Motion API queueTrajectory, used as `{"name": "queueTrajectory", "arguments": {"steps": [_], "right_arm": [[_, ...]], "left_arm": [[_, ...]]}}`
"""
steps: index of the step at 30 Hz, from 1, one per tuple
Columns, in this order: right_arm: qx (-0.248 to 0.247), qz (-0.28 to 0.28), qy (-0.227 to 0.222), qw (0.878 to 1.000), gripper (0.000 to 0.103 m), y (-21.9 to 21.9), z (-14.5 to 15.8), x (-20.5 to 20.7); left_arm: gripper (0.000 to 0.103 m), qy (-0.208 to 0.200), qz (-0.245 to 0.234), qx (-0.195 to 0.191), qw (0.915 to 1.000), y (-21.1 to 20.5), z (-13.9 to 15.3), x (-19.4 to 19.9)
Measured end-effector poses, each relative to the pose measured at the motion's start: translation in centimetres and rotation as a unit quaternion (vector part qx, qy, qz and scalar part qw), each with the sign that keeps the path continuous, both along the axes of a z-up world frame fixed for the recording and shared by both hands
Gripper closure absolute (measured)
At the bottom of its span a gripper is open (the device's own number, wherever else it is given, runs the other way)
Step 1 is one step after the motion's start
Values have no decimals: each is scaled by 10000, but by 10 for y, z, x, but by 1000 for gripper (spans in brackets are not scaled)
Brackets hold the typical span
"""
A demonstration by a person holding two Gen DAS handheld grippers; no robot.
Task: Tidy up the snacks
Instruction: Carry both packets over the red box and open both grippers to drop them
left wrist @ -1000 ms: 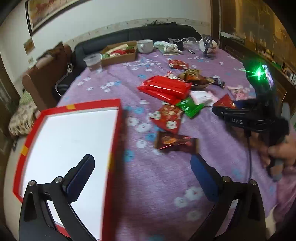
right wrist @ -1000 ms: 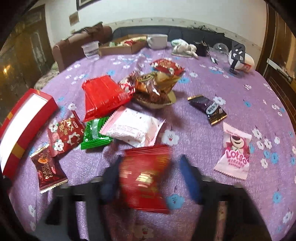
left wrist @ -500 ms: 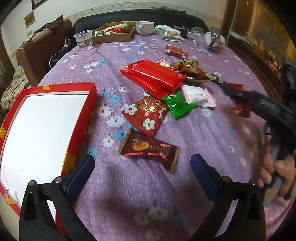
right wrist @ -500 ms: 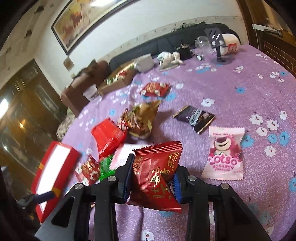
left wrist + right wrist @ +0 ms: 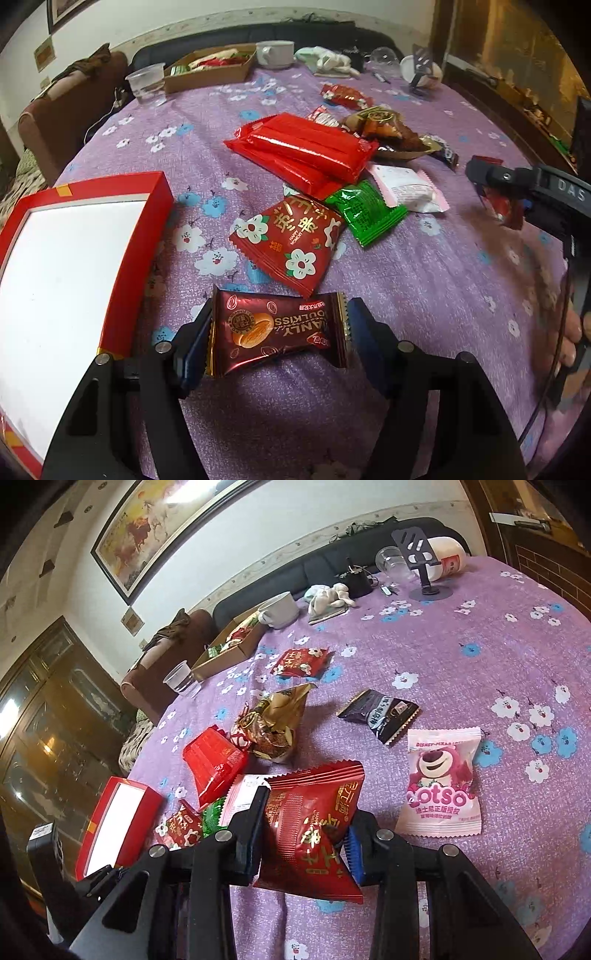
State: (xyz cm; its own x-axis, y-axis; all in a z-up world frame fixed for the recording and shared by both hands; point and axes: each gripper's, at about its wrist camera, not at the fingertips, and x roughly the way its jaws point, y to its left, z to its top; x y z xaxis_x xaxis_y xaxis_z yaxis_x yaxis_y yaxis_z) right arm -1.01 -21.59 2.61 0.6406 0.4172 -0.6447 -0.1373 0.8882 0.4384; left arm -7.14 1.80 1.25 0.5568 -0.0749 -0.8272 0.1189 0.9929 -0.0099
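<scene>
Snacks are lying scattered over a purple flowered tablecloth, and each gripper is dealing with one of them. The left gripper is pointing steeply down at the cloth, its jaws having just been closing from full width; a brown cookie packet is lying flat between them, crimped ends at or just beside the blue pads, though whether they are pressing yet I cannot tell. Its print, upside down to the camera, is reading "MANLY" and "SOULKISS" beside a picture of a cookie. The right gripper is angled down more gently and is clamping narrowly on a red packet with gold Chinese characters, holding it clear above the table; a person's fingers are showing around that tool's handle at the edge of the left view, where "DAS" is reading on its black body.

Just beyond the left gripper a red flowered packet marked "HAPPY MOMENT" is lying, then a green packet, a pale pink packet and a stack of red packs. A red box with a white inside is sitting just to their left. Near the right gripper a pink Lotso packet printed "DISNEY·PIXAR" is lying flat, with a black packet beyond it
</scene>
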Motion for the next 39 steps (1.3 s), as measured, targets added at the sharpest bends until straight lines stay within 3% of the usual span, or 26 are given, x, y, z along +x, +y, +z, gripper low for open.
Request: {"name": "queueTrajectory", "arguments": {"steps": [4, 6, 10, 23, 30, 39], "right_arm": [[-3, -23, 5, 10000, 65, 0, 0, 0], [-25, -35, -4, 10000, 65, 0, 0, 0], [-11, -13, -75, 10000, 65, 0, 1, -1], [-40, -33, -22, 10000, 65, 0, -1, 1], [-25, -37, -67, 10000, 65, -1, 0, 1], [-100, -48, -114, 9999, 65, 1, 0, 1]], "left_arm": [[37, -127, -115, 50, 9998, -2, 1, -6], [50, -313, -154, 12, 9994, 0, 7, -11], [50, -177, -237, -129, 9995, 3, 8, -12], [55, -333, -305, -284, 9986, 4, 14, -33], [55, -662, -278, -292, 9970, 8, 37, -42], [55, -1095, 146, -170, 9937, 41, 58, -53]]}}
